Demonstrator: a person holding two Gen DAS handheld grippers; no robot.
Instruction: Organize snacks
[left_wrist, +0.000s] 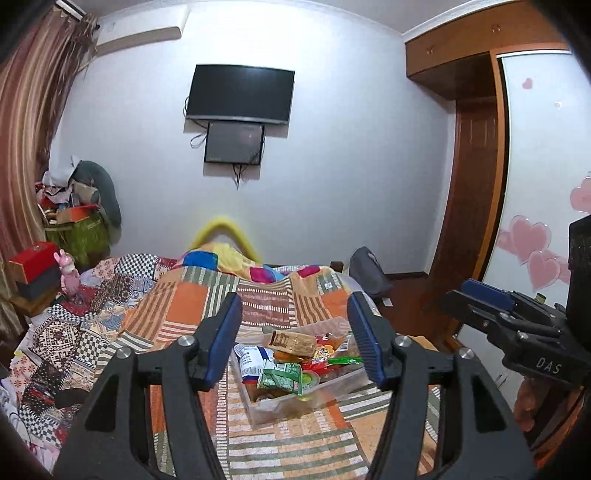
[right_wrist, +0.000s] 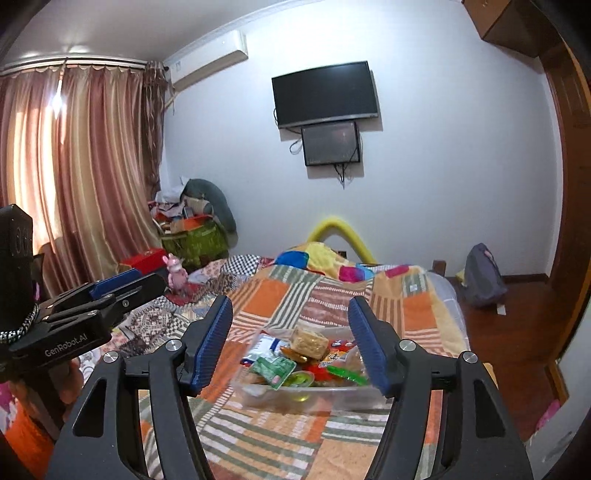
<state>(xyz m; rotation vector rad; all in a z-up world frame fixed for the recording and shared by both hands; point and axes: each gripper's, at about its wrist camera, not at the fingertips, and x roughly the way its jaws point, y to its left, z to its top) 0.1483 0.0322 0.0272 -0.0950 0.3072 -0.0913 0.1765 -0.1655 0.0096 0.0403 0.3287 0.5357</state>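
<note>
A clear plastic box (left_wrist: 280, 404) full of snack packets lies on the patchwork bedspread (left_wrist: 266, 435). In it I see a brown biscuit pack (left_wrist: 293, 341), a blue-and-white packet (left_wrist: 251, 360) and a green packet (left_wrist: 279, 374). My left gripper (left_wrist: 295, 339) is open and empty, held above and short of the box. My right gripper (right_wrist: 291, 339) is open and empty over the same box (right_wrist: 332, 397). Each gripper shows at the edge of the other's view, the right one (left_wrist: 476, 299) and the left one (right_wrist: 122, 284).
The bed fills the foreground, with a yellow padded rail (left_wrist: 225, 229) at its far end. A cluttered pile of boxes (right_wrist: 192, 229) and a pink toy (right_wrist: 175, 273) stand by the curtain. A television (left_wrist: 240, 92) hangs on the wall. A wardrobe (left_wrist: 480, 166) stands right.
</note>
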